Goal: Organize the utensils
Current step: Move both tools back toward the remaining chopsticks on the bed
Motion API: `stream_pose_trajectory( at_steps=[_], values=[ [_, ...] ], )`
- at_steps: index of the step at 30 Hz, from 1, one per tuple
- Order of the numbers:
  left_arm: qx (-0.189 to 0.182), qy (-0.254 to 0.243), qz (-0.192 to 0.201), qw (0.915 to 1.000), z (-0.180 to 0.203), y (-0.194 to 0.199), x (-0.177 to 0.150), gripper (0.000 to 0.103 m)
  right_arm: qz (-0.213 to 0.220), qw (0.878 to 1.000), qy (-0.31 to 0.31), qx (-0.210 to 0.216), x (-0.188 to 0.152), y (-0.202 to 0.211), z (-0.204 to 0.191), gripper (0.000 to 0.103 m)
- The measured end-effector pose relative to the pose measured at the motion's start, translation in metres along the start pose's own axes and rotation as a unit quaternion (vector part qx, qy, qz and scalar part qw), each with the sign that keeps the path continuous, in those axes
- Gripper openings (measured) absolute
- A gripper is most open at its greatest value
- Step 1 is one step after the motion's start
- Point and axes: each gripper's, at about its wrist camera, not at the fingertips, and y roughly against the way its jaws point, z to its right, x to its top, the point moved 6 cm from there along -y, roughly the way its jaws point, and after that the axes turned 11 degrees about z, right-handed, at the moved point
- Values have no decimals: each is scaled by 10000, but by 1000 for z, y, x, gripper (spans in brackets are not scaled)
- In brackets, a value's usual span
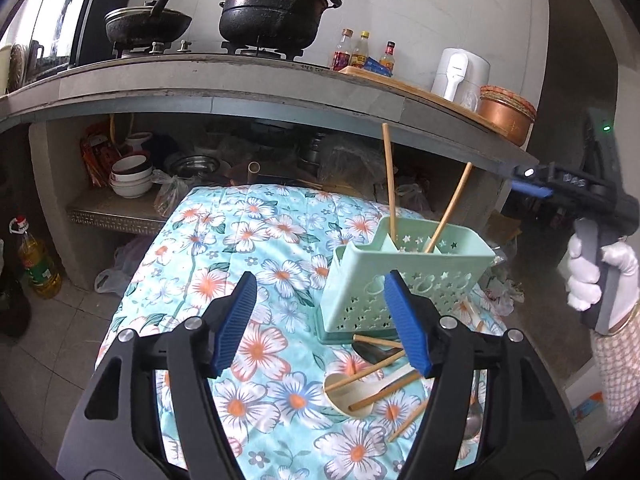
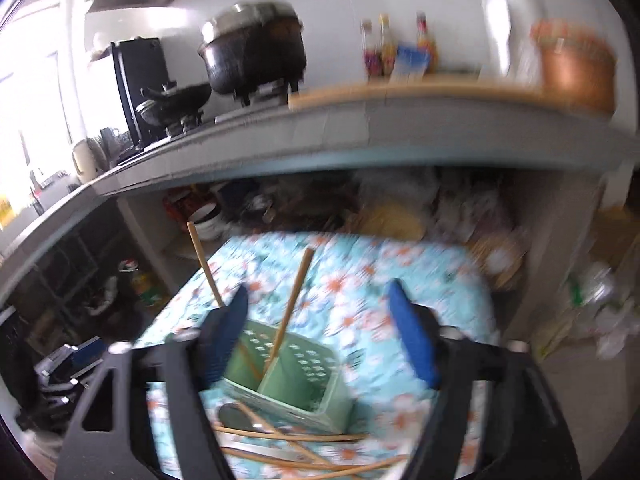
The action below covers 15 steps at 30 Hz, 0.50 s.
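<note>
Two wooden chopsticks stand tilted in the mint green perforated utensil holder, which sits on the table's floral cloth. More chopsticks and spoons lie loose on the cloth just in front of the holder. The left tool is spread and holds nothing. The right tool is spread wide above the holder, empty too.

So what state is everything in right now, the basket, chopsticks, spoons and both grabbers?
Green utensil basket: upright on the floral cloth.
Two chopsticks: standing in the basket, leaning.
Loose chopsticks: lying crossed on the cloth.
Spoons: lying among them.
Left gripper: open, empty.
Right gripper: open, empty.
</note>
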Motion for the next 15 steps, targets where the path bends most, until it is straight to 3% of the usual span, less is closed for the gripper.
stream_pose_trajectory(
  at_steps=[2, 6, 12, 15],
  values=[
    [1, -52, -48, 10000, 3, 2, -4, 63, 237, 9989, 326, -256, -1, 19, 0, 97],
    [-53, -105, -165, 9998, 10, 6, -15, 63, 189, 9953, 733, -610, -16, 45, 6, 97],
    [-257, -236, -411, 9985, 25, 8, -39, 63, 1182, 9861, 607, -998, -16, 109, 16, 97],
    [-380, -242, -615, 9971, 32, 2, -54, 63, 1033, 9919, 145, -721, -27, 115, 20, 97]
  ],
)
